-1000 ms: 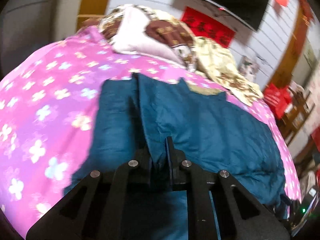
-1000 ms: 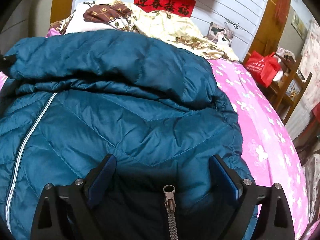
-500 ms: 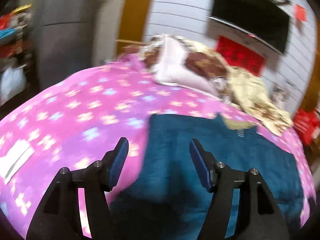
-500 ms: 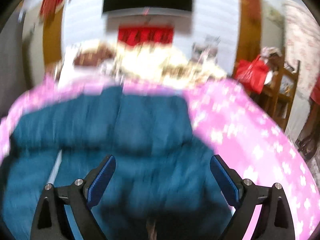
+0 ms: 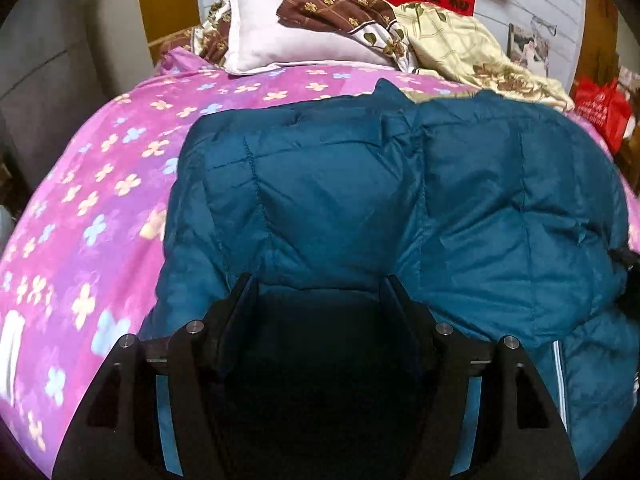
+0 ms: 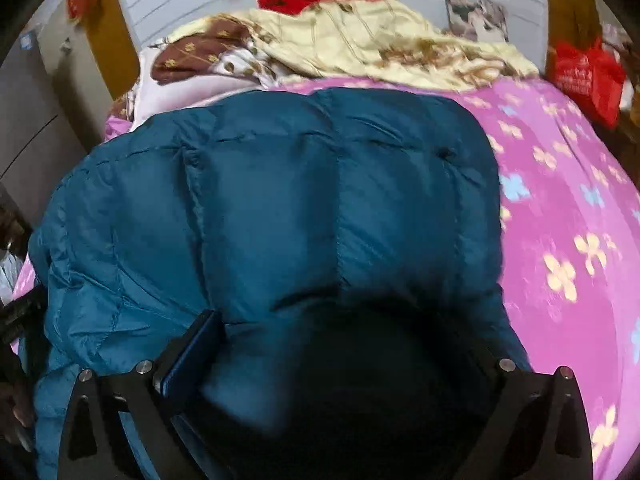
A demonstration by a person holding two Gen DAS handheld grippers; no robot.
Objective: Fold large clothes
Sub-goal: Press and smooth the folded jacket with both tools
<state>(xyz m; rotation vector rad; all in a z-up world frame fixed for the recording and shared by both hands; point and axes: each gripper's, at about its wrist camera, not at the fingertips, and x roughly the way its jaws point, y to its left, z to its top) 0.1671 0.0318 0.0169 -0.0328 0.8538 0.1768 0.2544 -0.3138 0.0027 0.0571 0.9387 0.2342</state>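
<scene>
Black jaws, left gripper (image 5: 316,286): a second ago they were pinched on a fold of the jacket; since then they have let go and been spreading, and now stand apart over the padding with nothing clamped.
Black jaws, right gripper (image 6: 344,320): spread as wide as they go, having just opened a little further; they straddle puffed fabric and their pads press on nothing. The far finger is lost in shadow.
Teal quilted jacket (image 5: 400,200): lies on the bed, its sides now laid inward over the middle; the zipper (image 5: 558,380) that ran open down the front earlier is mostly covered, one strip showing at the near right edge.
Pink flowered bedspread (image 5: 100,184): under the jacket, bare on either side.
Pillow (image 5: 272,40) and cream quilt (image 6: 360,40): heaped at the headboard, just beyond the collar end.
Meaning: the side fold looks placed and released; a lengthwise fold probably comes next.
</scene>
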